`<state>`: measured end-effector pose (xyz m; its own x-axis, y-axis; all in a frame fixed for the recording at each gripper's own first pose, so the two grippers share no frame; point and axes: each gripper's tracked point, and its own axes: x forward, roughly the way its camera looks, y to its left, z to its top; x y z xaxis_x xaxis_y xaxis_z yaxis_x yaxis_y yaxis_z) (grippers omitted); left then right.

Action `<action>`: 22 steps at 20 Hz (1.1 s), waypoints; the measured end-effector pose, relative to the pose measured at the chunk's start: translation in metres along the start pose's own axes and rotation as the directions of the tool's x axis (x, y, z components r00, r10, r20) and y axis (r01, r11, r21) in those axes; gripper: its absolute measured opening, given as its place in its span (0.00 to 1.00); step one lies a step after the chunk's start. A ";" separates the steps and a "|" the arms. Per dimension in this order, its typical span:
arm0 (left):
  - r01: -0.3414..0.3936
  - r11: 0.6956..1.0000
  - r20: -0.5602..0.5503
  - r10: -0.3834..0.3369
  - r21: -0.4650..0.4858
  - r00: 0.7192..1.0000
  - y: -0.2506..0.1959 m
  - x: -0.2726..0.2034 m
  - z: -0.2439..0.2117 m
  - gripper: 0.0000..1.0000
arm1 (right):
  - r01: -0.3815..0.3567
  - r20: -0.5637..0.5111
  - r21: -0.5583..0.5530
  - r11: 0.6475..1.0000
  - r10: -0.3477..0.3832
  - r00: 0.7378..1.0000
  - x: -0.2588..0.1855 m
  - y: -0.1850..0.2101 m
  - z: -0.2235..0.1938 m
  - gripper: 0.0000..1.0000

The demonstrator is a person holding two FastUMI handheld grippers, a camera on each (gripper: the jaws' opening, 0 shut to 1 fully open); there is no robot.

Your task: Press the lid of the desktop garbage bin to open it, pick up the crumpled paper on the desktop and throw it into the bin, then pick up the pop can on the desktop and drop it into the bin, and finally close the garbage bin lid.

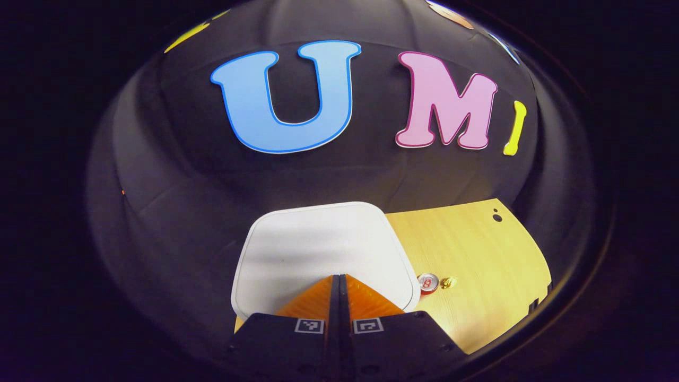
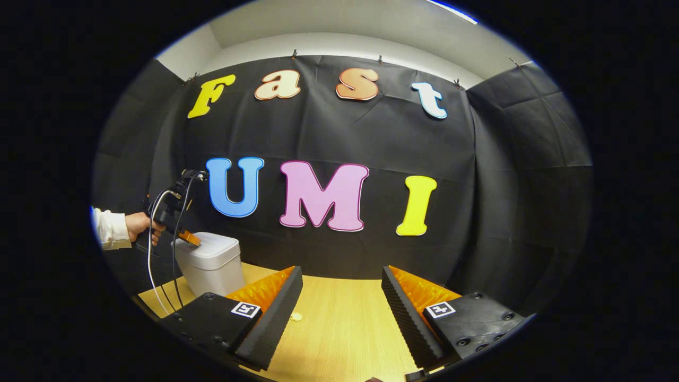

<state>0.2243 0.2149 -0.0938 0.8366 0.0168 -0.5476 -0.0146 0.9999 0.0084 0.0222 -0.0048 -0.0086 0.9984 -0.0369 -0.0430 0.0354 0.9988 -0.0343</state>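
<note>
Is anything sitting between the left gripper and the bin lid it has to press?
Nothing visible. The left gripper, fingers together, sits right over the white bin lid; the pop can and crumpled paper lie off beside the bin.

The left gripper (image 1: 339,281) has its fingers pressed together, tilted downward in a hand (image 2: 140,225), while the right gripper (image 2: 342,297) is spread wide apart.

The left gripper (image 1: 339,284) is showing 2 ridged wedge fingers on dark blocky mounts, each mount wearing 1 small square black-and-white marker and round screw heads. The right gripper (image 2: 342,297) is showing 2 sawtooth-edged fingers, 2 markers and several screws. In the right gripper view, a hand (image 2: 142,225) is wearing a white sleeve (image 2: 110,228), and white and black cables (image 2: 150,249) are hanging from the handle.
</note>
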 end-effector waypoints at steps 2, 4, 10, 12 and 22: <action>-0.003 1.000 -0.023 0.004 0.017 1.000 0.002 -0.002 -0.007 0.06 | 0.010 -0.007 0.009 1.000 -0.010 1.000 -0.001 -0.005 -0.002 0.96; -0.024 0.999 -0.027 0.025 0.045 0.999 0.003 0.000 -0.011 0.06 | 0.013 -0.018 0.013 1.000 -0.012 1.000 0.000 -0.007 -0.006 0.96; -0.056 0.998 -0.012 0.056 0.036 0.998 0.003 -0.001 -0.007 0.06 | -0.006 -0.034 0.026 1.000 0.007 0.999 -0.002 -0.003 -0.008 0.96; -0.075 0.996 0.025 0.074 0.058 0.997 0.008 -0.003 0.003 0.07 | -0.007 -0.033 0.015 1.000 0.007 0.999 -0.003 -0.006 -0.006 0.96; -0.160 0.986 0.313 0.140 0.039 0.939 0.009 -0.090 0.066 0.11 | -0.074 -0.079 -0.009 0.997 0.073 0.994 0.012 0.013 -0.018 0.96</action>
<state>0.1844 0.2224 0.0107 0.9552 0.1559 -0.2514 -0.1267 0.9836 0.1286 0.0342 0.0074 -0.0272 0.9917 0.0333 -0.1241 -0.0386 0.9984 -0.0405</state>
